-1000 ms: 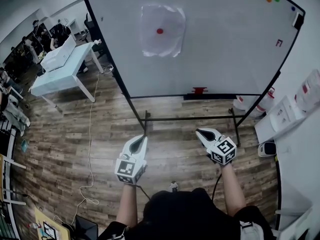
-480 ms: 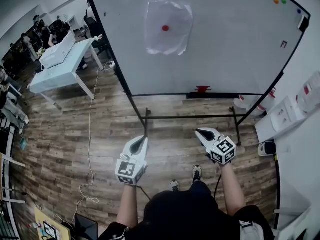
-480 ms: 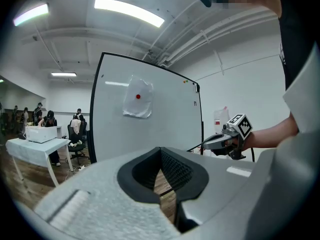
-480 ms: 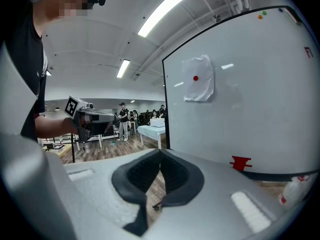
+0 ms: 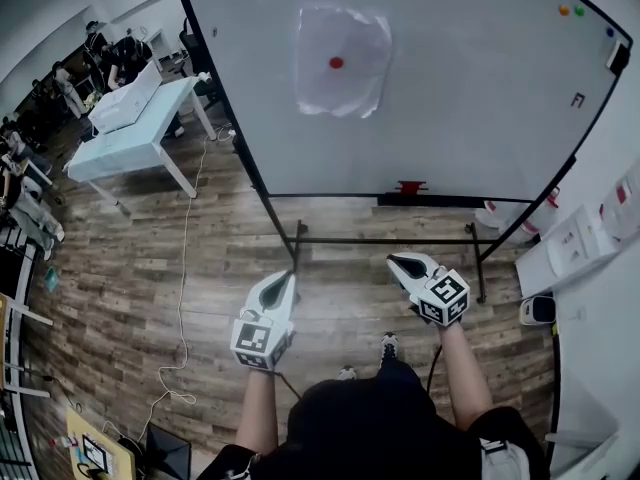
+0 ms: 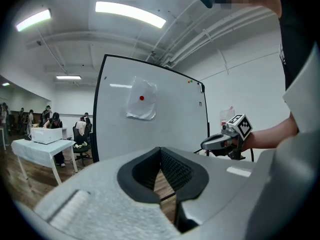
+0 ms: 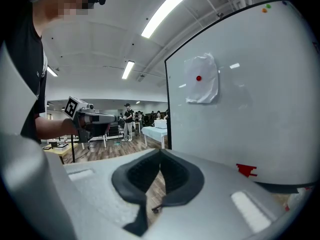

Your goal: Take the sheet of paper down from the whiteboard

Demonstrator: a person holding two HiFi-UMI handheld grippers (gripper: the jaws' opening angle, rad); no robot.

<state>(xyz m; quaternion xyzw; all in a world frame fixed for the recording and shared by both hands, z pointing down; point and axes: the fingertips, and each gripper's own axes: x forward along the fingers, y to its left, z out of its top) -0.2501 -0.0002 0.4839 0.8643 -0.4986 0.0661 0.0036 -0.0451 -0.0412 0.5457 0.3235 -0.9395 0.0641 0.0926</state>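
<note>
A crinkled white sheet of paper hangs on the whiteboard, pinned by a red round magnet. The sheet of paper also shows in the left gripper view, and the sheet of paper in the right gripper view. Both grippers are held low in front of the person, well short of the board. My left gripper is shut and empty. My right gripper is shut and empty too. In the left gripper view the right gripper shows at the right.
The whiteboard stands on a black frame with feet on the wood floor. A red clip sits at its lower edge, small coloured magnets at its top right. A light table and people stand at left; white shelving at right. A cable trails across the floor.
The view has drifted a little nearer to the board; the person's feet have come into view under the body. Both grippers stay shut and at about the same place in the view.
</note>
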